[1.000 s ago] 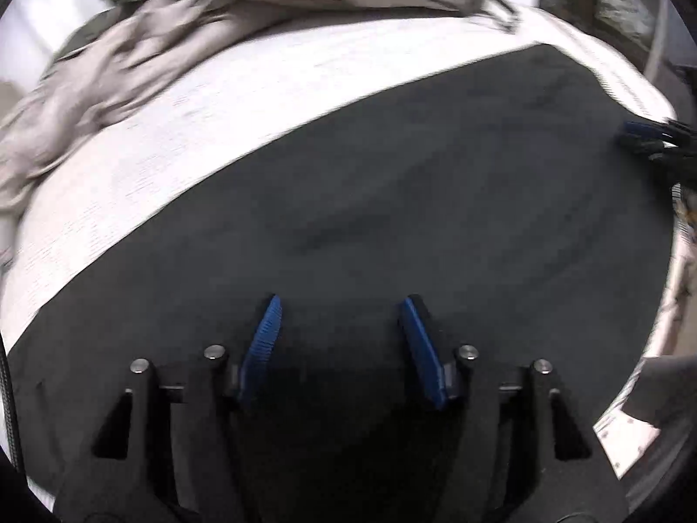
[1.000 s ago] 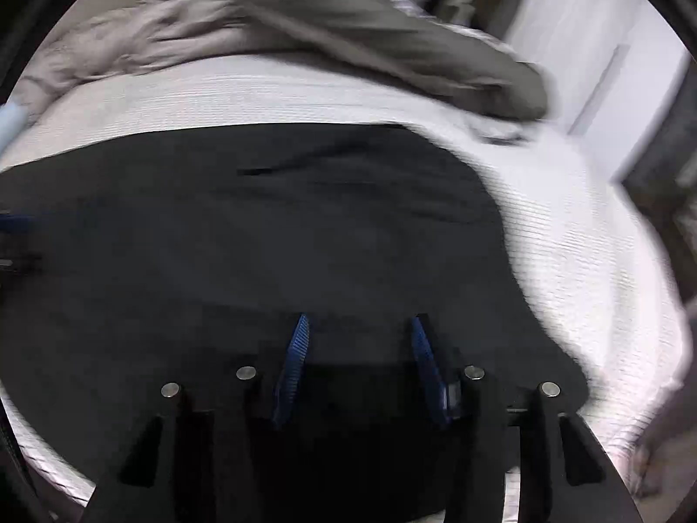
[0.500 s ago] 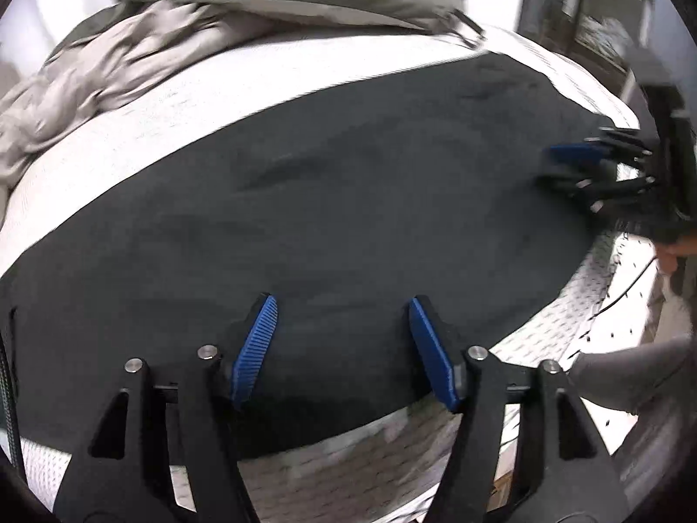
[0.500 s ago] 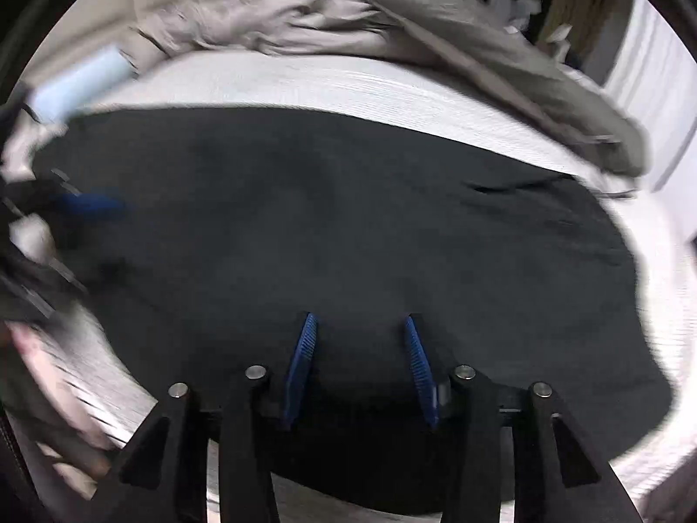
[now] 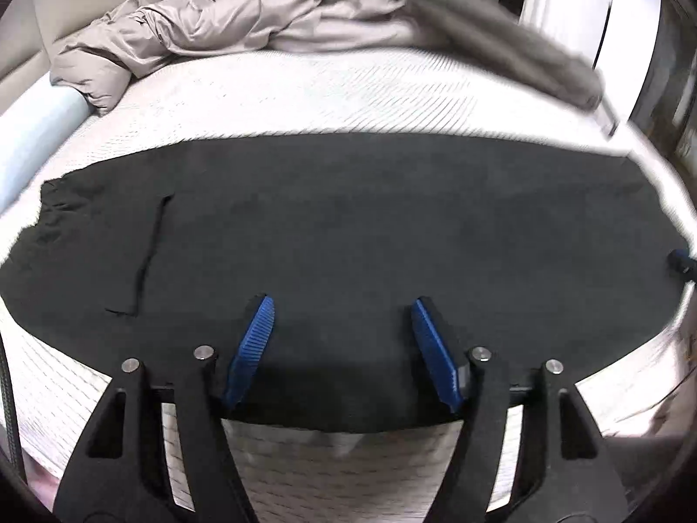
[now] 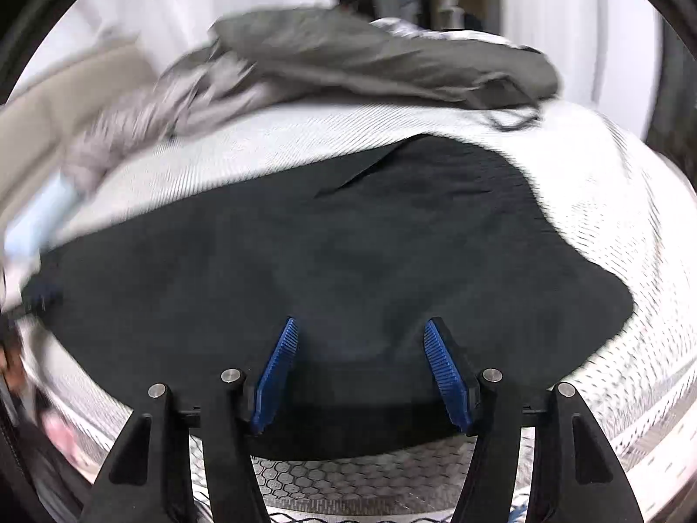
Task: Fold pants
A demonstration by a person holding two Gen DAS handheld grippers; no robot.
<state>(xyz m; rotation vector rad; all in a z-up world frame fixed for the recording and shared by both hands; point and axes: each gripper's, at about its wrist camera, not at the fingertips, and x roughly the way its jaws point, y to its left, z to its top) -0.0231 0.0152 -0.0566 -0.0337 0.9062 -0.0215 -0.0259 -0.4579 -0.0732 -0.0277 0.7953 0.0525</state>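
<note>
We're looking at the black pants (image 5: 348, 226), spread flat and wide across the near part of the bed, a soft matte fabric with barely a wrinkle. In the left wrist view a slit-like seam runs near the gathered end on the left, and the long near edge lies right along the mattress rim. In the right wrist view the pants (image 6: 348, 261) curve away to a rounded, wavy edge on the right.

Our left tongs (image 5: 342, 348) stand wide over that near edge, ribbed blue pads apart, nothing pinched between them. Our right tongs (image 6: 361, 370) are opening, the cloth lying below the pads and not gripped.

Under the pants we've got the white mattress (image 5: 305, 100), a fine quilted weave on top, a honeycomb mesh down its side. There's a bare strip of it behind the pants, open room there.

Beyond that strip, a crumpled shiny taupe jacket (image 5: 226, 26) sits heaped at the far side, with a duller grey-green garment (image 6: 383, 56) draped beside it, blurred in both views.
</note>
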